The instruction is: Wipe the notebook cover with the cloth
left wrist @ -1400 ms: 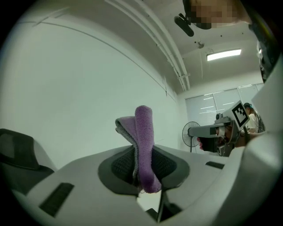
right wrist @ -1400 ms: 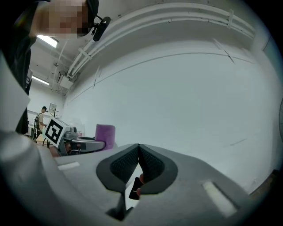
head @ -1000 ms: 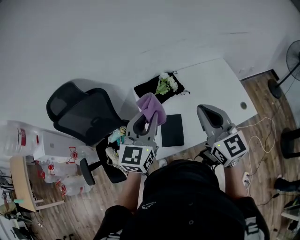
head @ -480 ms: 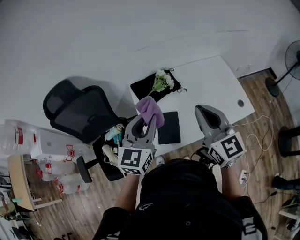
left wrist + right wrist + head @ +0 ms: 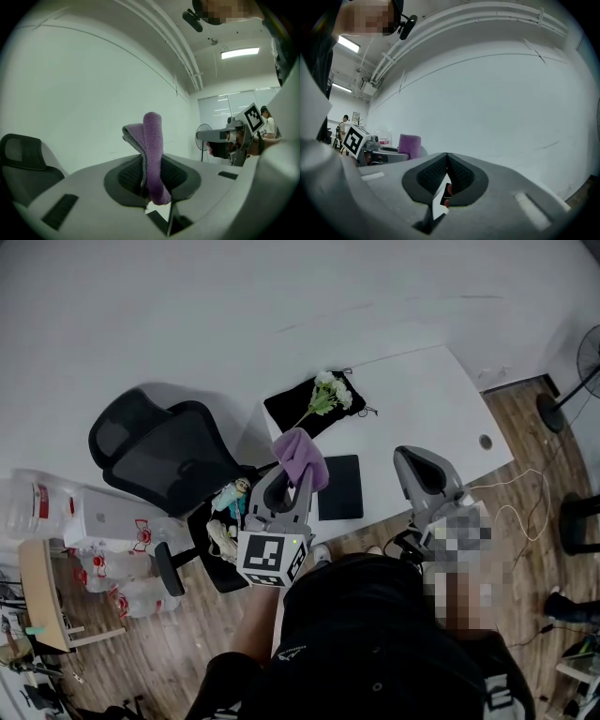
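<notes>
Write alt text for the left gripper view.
The left gripper has its jaws clamped on a folded purple cloth that stands upright between them, against a plain white wall. The back of an office chair shows at lower left.

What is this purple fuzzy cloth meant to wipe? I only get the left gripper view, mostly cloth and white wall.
Observer: The head view shows a flat black notebook lying on the white table, just right of the purple fuzzy cloth pinched in the left gripper.
Visitor: Is the other gripper holding anything?
Observer: No. In the right gripper view, the right gripper has its jaws together with nothing between them.
Visitor: Anything else on that table?
Observer: White flowers lie on a black fabric piece at the table's far left corner.
</notes>
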Demonstrator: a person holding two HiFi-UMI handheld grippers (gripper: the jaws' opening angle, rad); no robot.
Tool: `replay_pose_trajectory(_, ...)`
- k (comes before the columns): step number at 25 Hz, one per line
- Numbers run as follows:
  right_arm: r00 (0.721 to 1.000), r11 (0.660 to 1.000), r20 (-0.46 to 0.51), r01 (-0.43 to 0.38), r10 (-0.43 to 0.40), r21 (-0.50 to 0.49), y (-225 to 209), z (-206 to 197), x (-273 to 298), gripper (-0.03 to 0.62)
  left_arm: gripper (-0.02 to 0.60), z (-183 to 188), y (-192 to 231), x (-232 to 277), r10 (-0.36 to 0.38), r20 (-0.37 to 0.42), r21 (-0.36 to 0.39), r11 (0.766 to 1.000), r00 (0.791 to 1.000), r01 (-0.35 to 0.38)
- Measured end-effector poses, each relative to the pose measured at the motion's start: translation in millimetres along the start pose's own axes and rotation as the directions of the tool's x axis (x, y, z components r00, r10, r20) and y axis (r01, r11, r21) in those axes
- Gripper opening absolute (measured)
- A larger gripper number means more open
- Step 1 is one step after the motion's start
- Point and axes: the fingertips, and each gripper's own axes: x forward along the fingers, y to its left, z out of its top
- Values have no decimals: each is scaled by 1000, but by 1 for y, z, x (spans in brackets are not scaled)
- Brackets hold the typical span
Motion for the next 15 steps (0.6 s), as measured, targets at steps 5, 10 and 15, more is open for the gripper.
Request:
replay_pose_trajectory(5,1000,1000,7,6,-6,5,-4,-3,-8,5,81,-6,-8,-3,8,-8,3,1000,1000,-8)
replay_pose_trajectory(10,1000,1000,-3,25,-25,17,-17,-7,-18,5,81,-4,-11,-4,21,-9,4,1000,1000,-21)
replay_pose_trajectory(15,999,999,-12,31,-31,18,-24,-11,-22,5,81,-6,-11,-2,33,-13,-2,999,999,-33)
